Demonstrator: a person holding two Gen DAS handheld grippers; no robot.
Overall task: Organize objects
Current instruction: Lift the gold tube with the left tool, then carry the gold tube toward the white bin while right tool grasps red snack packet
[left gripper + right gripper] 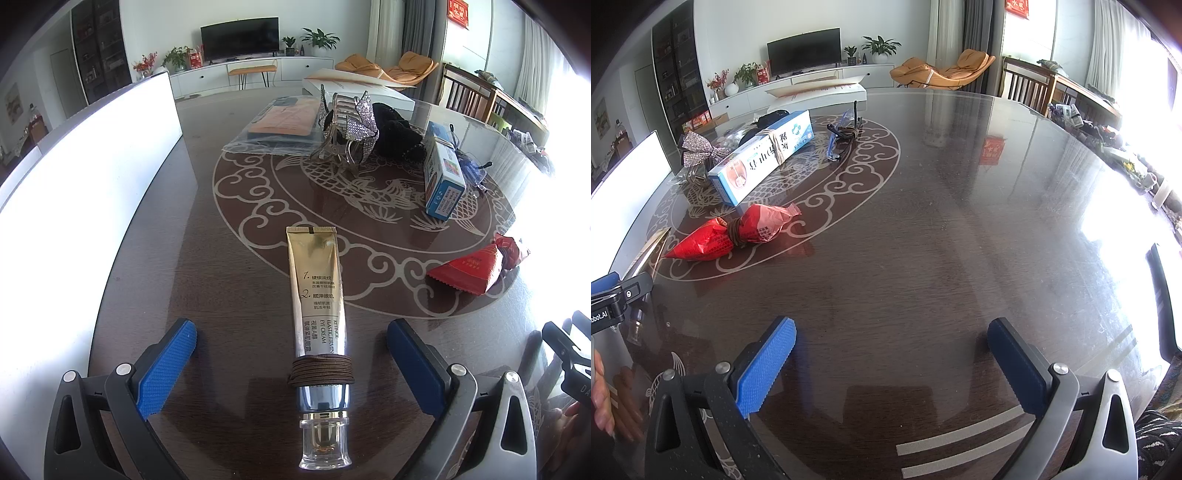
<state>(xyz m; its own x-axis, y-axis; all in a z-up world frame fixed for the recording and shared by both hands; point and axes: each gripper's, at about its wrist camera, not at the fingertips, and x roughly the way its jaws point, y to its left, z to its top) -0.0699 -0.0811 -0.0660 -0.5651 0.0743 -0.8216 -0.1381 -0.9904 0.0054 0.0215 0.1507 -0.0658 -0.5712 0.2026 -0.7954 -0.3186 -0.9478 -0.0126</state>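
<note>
A gold and silver eye cream tube [319,317] with a brown cord wound around it lies on the dark table, clear cap towards me. My left gripper [291,363] is open, its blue pads on either side of the tube's lower part, not touching it. My right gripper [892,363] is open and empty over bare table. A red packet [476,267] tied with cord [738,230], a blue and white box [443,177] [762,157], a rhinestone hair clip [349,125] and blue glasses [840,138] lie farther back.
A white box wall [92,177] stands along the left. A clear bag with an orange item [279,125], a black pouch [393,127] and a flat white box [358,86] lie at the back. The right gripper's body shows at the left wrist view's right edge [565,354].
</note>
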